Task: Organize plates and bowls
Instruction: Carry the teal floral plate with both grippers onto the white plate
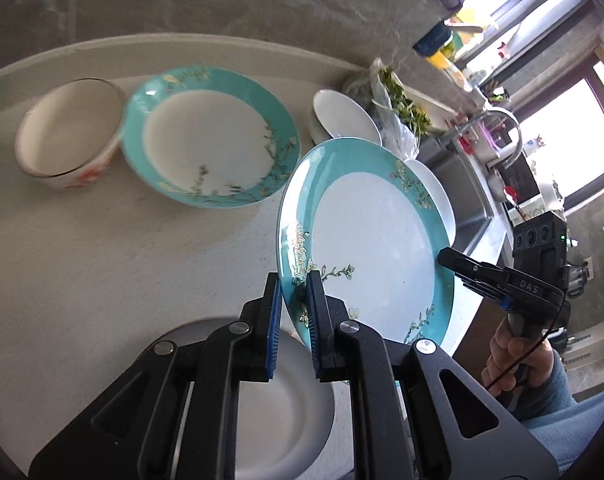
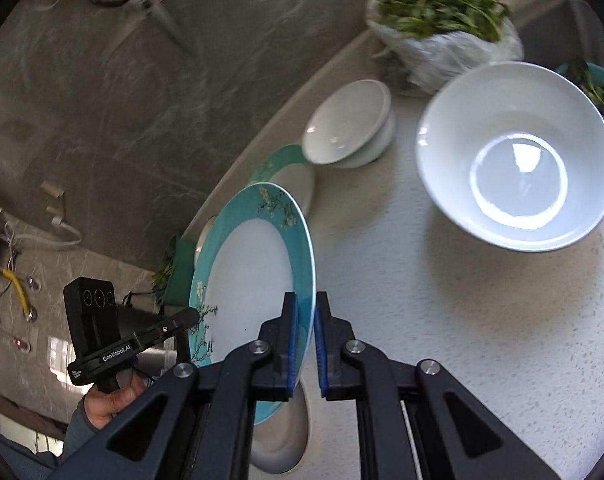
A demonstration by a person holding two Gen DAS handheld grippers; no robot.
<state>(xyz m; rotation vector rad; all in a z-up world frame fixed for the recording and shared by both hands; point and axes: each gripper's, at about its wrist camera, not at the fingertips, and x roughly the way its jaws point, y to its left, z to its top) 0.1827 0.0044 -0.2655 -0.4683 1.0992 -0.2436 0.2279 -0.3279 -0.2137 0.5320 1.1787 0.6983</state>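
teal plate (image 1: 366, 248): off the table, tilted, rims pinched from two sides
left view: left gripper (image 1: 293, 320) clamped on its near rim; second teal plate (image 1: 211, 140) lies ahead-left on table (image 1: 101, 248), nearer this hand
right view: right gripper (image 2: 305, 340) clamped on opposite rim; white bowl (image 2: 518, 152) ahead-right

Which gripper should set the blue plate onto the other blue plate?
Probably the left. Both the left gripper and right gripper pinch the lifted plate, but the other blue plate lies on the table on the left gripper's side, so that one would lead.
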